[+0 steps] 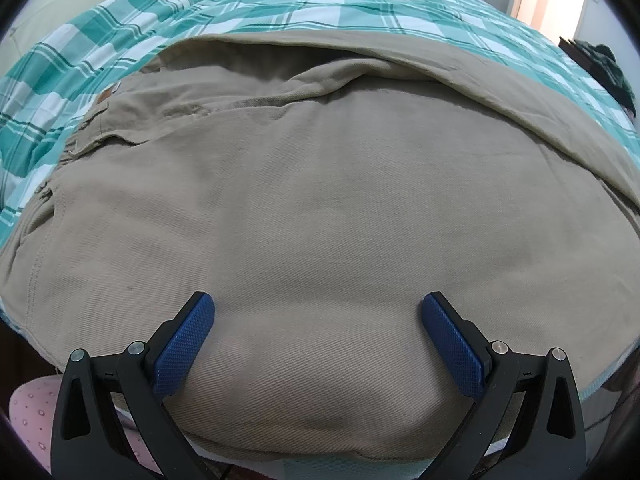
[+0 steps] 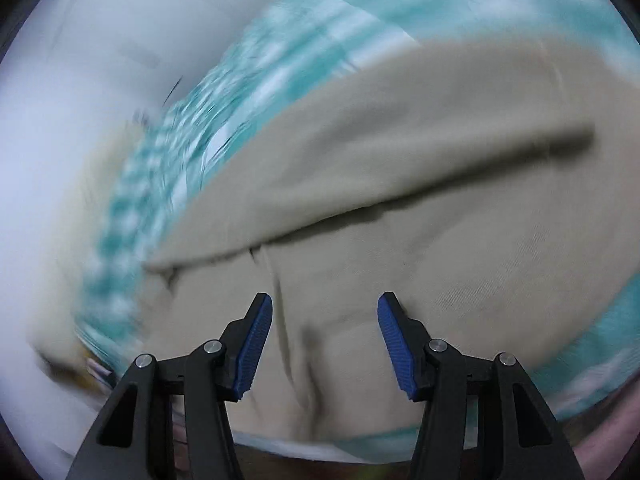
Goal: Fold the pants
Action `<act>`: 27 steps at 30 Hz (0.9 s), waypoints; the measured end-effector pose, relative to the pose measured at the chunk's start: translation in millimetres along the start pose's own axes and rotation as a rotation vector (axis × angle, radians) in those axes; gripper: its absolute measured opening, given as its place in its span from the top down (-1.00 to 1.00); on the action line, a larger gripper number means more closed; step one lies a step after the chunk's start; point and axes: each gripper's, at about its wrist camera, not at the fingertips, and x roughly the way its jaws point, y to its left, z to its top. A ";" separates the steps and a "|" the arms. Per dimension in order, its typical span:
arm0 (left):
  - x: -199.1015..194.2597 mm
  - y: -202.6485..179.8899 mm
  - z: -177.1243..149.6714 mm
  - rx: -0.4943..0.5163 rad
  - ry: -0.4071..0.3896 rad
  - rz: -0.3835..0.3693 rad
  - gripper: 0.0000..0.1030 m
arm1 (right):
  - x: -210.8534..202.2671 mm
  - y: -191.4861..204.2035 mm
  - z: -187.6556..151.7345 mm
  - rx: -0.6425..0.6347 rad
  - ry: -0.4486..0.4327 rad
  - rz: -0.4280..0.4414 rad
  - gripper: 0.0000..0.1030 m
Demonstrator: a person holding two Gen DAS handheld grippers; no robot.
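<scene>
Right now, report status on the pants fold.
Left gripper open, empty, over khaki pants. Right gripper open, empty, view blurred. Pants folded lengthwise on plaid bedsheet. Nothing in the way.

We see khaki-tan pants (image 1: 320, 200) of plain twill, lying on a bedsheet (image 1: 248, 4) checked in teal and white with thin dark stripes. Each gripper, left (image 1: 318, 300) and right (image 2: 325, 300), is black with textured royal-blue pads (image 1: 184, 344). A pink cloth (image 1: 30, 412) carries small paler dots.
</scene>
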 end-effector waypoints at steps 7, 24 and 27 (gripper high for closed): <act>0.8 0.8 1.3 0.003 -0.003 -0.002 -0.99 | 3.4 -49.2 51.8 0.330 -0.185 -0.012 0.32; -13.4 12.4 13.1 -0.101 0.028 -0.066 -0.99 | -65.5 57.5 64.6 -0.182 -0.370 -0.071 0.94; -27.1 41.2 35.2 -0.265 -0.002 -0.218 -0.99 | -92.9 99.2 58.9 -0.337 -0.397 -0.031 0.94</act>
